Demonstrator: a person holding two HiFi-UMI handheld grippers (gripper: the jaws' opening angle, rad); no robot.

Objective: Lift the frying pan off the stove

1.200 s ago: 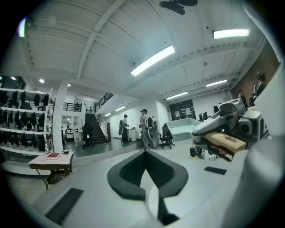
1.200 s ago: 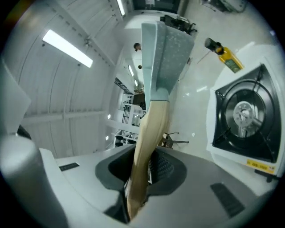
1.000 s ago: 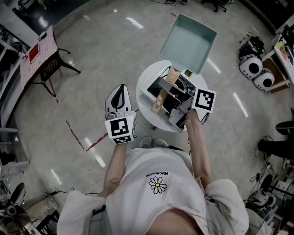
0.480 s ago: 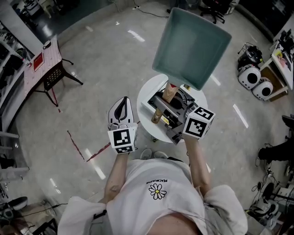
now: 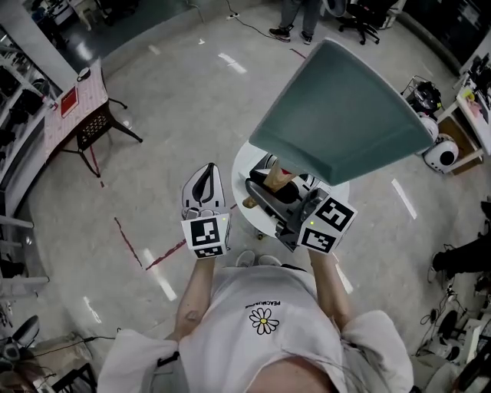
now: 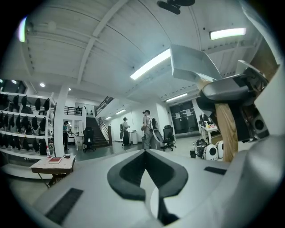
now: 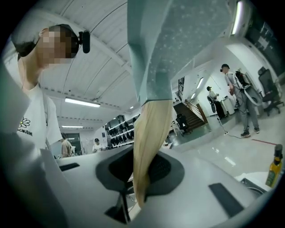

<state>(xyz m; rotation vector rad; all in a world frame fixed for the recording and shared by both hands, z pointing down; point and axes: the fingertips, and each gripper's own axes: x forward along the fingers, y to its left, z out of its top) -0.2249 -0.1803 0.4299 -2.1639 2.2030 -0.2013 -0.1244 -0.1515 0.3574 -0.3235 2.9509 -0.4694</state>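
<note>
A small round white surface (image 5: 239,175) stands on a glossy grey floor (image 5: 169,115) in a large open room. A strip of red tape (image 5: 146,249) lies on the floor near the person's feet. At the far left is a side table (image 5: 73,88) with a dark chair (image 5: 96,127) beside it. Two people's legs (image 5: 295,15) show at the top edge, and white rounded devices (image 5: 441,150) sit at the right. The left gripper view adds a staircase (image 6: 95,133), wall racks (image 6: 22,118) of dark items and long ceiling lights (image 6: 151,64).

The stove (image 5: 262,163) sits on the surface, mostly covered from above. The frying pan (image 5: 341,115) — square and teal-grey — is raised clear of it and tipped steeply to one side. Its wooden handle (image 5: 278,178) slants down into the right claw (image 5: 268,198). In the right gripper view that claw (image 7: 140,171) is nearly closed, its dark pads pressing on the pale handle (image 7: 147,142), with the speckled pan (image 7: 178,44) looming overhead. A bottle (image 7: 275,167) stands at that view's right edge.

The left claw (image 5: 203,173) hovers over the floor just left of the surface. In its own view (image 6: 143,171) the jaws are closed together on nothing.
</note>
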